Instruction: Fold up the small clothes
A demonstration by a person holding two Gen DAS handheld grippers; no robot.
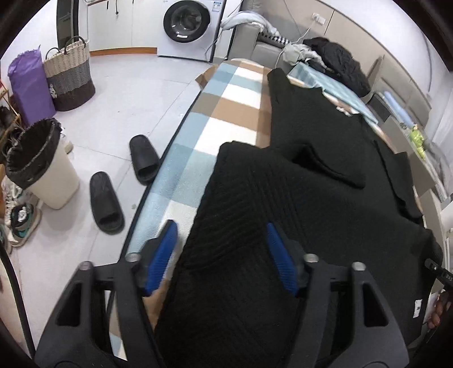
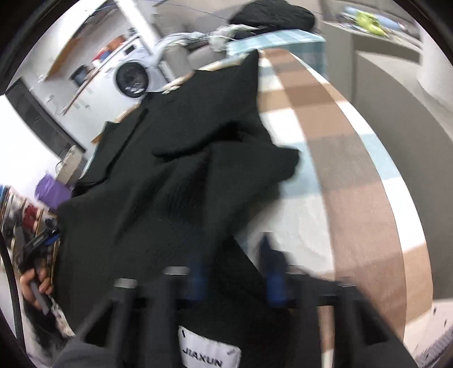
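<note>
A black knitted garment [image 1: 305, 181] lies spread on a table covered with a blue, white and brown checked cloth [image 1: 226, 113]. One sleeve is folded over the body. My left gripper [image 1: 222, 229] is open, its blue pads [image 1: 162, 254] straddling the garment's near left edge. In the blurred right wrist view the same black garment [image 2: 181, 175] lies rumpled on the checked cloth [image 2: 339, 169]. My right gripper [image 2: 232, 254] is open over the garment's near edge, with dark cloth between its blue fingers. A white label [image 2: 209, 353] shows below it.
On the floor to the left are two black slippers [image 1: 124, 181], a white bin with a black liner [image 1: 39, 167], a woven basket [image 1: 70, 76] and a purple bag [image 1: 28, 85]. A washing machine [image 1: 189, 25] stands at the back. More clothes [image 1: 334, 59] are piled at the table's far end.
</note>
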